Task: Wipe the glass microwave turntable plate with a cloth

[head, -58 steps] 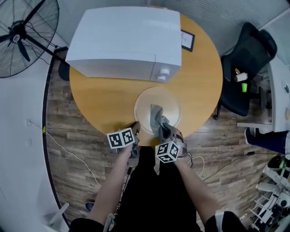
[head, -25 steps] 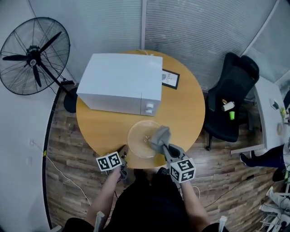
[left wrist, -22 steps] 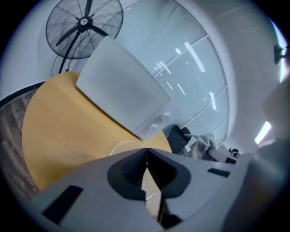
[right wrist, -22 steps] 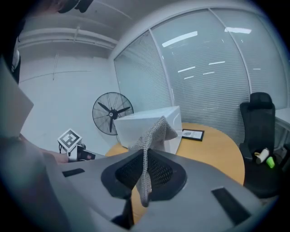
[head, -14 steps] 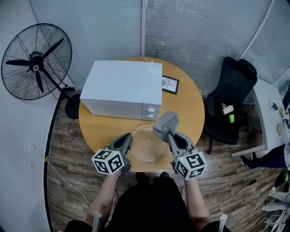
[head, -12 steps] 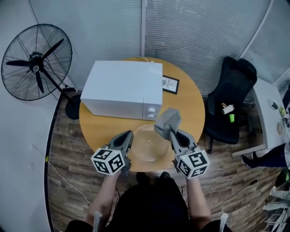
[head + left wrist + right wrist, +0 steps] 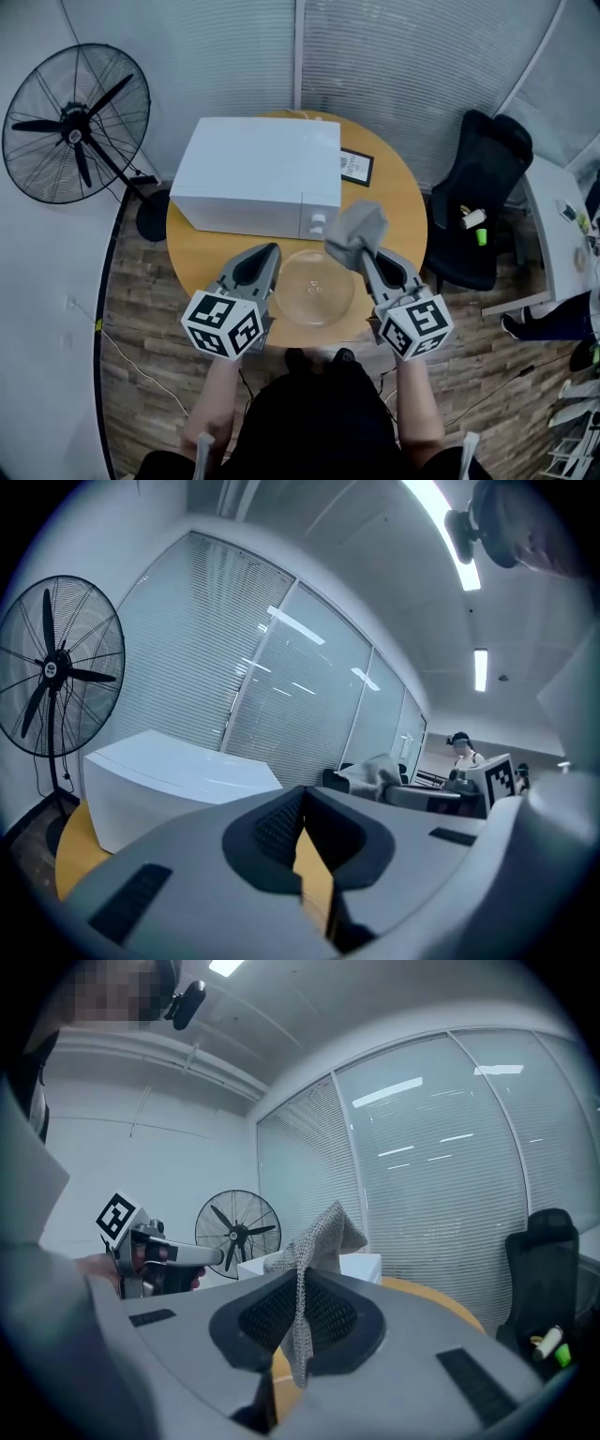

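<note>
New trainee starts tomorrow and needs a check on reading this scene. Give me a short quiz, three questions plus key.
1. True or false: the left gripper is shut on the cloth.
2. Pick one. The glass plate is: A) in the left gripper; B) flat on the table, in front of the microwave; C) on the chair.
3. Short answer: in the head view, what stands on the floor to the left of the table?

Key
1. False. The right gripper pinches the cloth; the left gripper is shut with nothing in it.
2. B.
3. The fan.
</note>
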A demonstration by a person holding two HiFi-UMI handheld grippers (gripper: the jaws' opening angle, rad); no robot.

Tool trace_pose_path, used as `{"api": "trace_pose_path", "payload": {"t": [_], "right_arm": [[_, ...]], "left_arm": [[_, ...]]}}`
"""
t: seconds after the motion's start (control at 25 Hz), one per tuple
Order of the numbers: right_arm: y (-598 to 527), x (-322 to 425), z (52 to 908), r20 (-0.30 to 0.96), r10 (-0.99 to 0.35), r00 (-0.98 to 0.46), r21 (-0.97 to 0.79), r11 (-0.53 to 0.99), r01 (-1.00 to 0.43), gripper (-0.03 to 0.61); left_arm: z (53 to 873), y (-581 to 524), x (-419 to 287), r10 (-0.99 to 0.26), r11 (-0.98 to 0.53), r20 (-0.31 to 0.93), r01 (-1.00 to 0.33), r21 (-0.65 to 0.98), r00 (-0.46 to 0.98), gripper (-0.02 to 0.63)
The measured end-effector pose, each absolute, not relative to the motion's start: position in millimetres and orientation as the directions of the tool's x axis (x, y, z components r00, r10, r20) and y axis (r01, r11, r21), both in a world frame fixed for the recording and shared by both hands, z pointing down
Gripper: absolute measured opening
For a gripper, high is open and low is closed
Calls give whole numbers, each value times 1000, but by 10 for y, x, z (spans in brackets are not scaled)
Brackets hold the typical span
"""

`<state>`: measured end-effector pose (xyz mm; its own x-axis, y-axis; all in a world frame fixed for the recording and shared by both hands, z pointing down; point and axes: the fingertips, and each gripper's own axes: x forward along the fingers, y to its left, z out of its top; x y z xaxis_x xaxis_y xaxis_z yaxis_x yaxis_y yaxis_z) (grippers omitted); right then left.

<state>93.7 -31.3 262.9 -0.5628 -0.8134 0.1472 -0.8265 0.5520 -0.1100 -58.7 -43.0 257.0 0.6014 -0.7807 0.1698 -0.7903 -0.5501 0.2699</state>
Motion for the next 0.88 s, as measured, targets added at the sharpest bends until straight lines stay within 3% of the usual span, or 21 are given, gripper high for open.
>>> {"api": "trace_pose_path", "payload": {"t": [0.88], "right_arm": [[-244,891,2638,143,-801,-582,-93,574,-813,18]], "left_arm": [[2720,-376,-623,-775,-541,206,-796,273,597,-3]]}}
